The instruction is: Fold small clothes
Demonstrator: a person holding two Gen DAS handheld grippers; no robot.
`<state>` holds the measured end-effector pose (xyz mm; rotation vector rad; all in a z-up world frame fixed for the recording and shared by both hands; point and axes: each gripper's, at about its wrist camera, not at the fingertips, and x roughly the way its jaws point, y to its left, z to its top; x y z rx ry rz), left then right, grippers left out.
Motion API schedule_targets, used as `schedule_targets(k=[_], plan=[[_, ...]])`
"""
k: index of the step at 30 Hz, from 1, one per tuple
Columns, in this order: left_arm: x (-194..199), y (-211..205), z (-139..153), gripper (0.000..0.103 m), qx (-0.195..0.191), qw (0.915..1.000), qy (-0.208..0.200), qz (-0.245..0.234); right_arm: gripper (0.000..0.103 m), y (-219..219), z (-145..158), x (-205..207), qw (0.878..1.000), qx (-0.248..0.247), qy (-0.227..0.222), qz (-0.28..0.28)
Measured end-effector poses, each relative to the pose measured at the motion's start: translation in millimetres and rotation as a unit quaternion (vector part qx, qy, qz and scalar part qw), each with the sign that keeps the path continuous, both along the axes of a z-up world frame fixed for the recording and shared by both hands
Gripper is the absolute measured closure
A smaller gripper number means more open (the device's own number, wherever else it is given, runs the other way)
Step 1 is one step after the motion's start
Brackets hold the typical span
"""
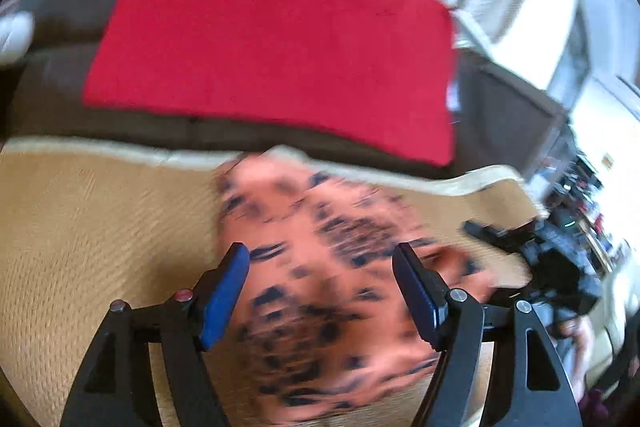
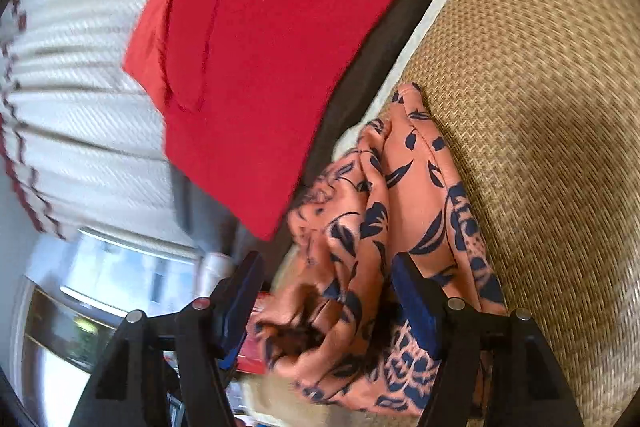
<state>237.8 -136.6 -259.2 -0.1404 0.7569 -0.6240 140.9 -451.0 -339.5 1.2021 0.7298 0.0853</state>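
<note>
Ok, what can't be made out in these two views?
- Left wrist: the patterned garment is motion-blurred, so its folds are unreadable.
- Right wrist: the garment's near end runs behind the right gripper and off the bottom edge.
- Both: the red cloth is cut off at the top edge.

The orange garment (image 2: 404, 187) is thin, smooth printed cloth; the red cloth (image 2: 280, 39) looks matt, slightly fuzzy; the tan mat (image 2: 540, 107) is coarsely woven, rough; the gripper pads (image 1: 224, 303) are matt blue.
</note>
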Motion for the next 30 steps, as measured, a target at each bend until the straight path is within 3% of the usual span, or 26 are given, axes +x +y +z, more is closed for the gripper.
schedule_targets(k=[3, 5, 10, 11, 12, 15, 19, 21, 23, 25, 26, 28, 30], plan=[[11, 8, -34, 0.029, 0.043, 0.9982, 0.038, 0.014, 0.033, 5, -6, 19, 0.999, -0.028, 0.03, 0.0], [11, 7, -46, 0.028, 0.043, 0.997, 0.064, -0.009, 0.033, 8, -12, 36, 0.999, -0.029, 0.04, 0.009], [8, -6, -47, 0.028, 0.081, 0.9961, 0.018, -0.03, 0.036, 22, -11, 79, 0.996, -0.067, 0.046, 0.032], [9, -5, -47, 0.028, 0.08, 0.9962, 0.018, -0.031, 0.043, 28, -14, 91, 0.994, -0.083, 0.054, 0.043], [11, -5, -47, 0.028, 0.078, 0.9963, 0.019, -0.03, 0.078, 34, -16, 102, 0.991, -0.108, 0.064, 0.054], [11, 1, -42, 0.028, 0.066, 0.9972, 0.019, -0.029, 0.086, 50, 0, 108, 0.979, -0.173, 0.076, 0.072], [-1, 0, -18, 0.028, 0.042, 0.9986, -0.003, -0.033, 0.088, 48, 62, 77, 0.969, -0.244, -0.01, 0.038], [-4, -13, -20, 0.024, 0.052, 0.9979, -0.005, -0.037, 0.088, 43, 73, 58, 0.964, -0.263, -0.021, 0.026], [-8, -33, -32, 0.017, 0.097, 0.9944, 0.005, -0.04, 0.088, 29, 56, 47, 0.959, -0.281, 0.03, 0.013], [-7, -44, -46, 0.016, 0.123, 0.9911, 0.025, -0.044, 0.084, 9, 15, 52, 0.967, -0.227, 0.116, 0.024], [-6, -44, -49, 0.016, 0.117, 0.9916, 0.033, -0.044, 0.081, 2, 3, 53, 0.969, -0.203, 0.14, 0.024], [-5, -40, -51, 0.016, 0.099, 0.9932, 0.049, -0.036, 0.076, -9, 4, 52, 0.974, -0.177, 0.138, 0.014], [-6, -39, -50, 0.016, 0.099, 0.9934, 0.045, -0.036, 0.076, -16, 31, 38, 0.973, -0.202, 0.107, -0.025]])
